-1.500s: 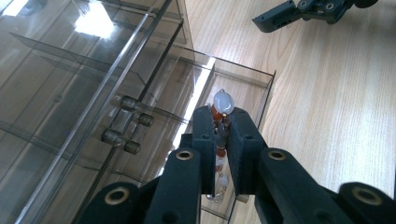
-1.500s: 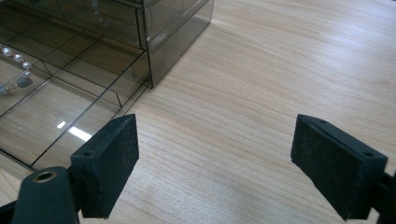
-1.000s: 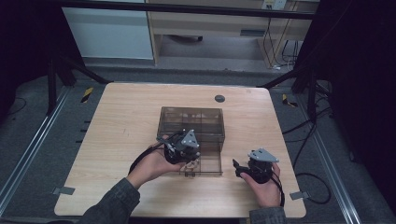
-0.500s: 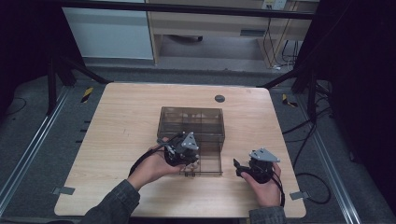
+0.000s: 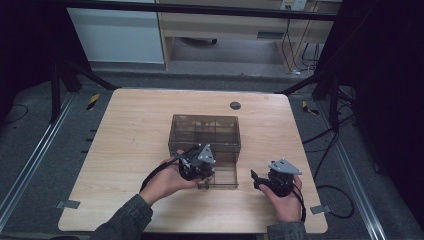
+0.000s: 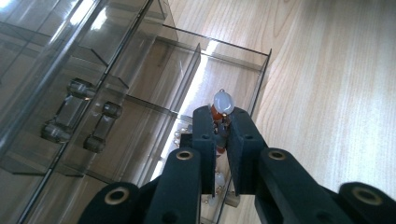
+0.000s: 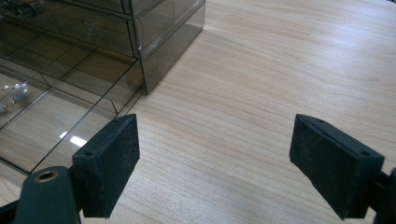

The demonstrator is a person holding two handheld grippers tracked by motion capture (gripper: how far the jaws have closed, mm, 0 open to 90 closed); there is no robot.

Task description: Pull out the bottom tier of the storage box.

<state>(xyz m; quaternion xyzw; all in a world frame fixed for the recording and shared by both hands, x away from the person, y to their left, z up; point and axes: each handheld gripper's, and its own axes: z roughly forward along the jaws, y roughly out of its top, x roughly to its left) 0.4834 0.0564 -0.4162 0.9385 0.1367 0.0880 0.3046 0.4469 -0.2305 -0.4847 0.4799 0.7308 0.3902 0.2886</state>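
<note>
Pinched tight, the left gripper (image 6: 223,140) has its jaws clamped on a beaded piece of jewellery (image 6: 222,103), its pale stone poking up past the tips, right over the pulled-out drawer (image 5: 226,176) of the clear plastic organiser (image 5: 205,131). More beads (image 7: 14,95) already lie in that drawer. Looks like the drop-off step: lower into a compartment, then release. Off to the side, the right gripper (image 7: 215,172) hovers over the table (image 5: 130,125), jaws spread wide, holding nothing.
</note>
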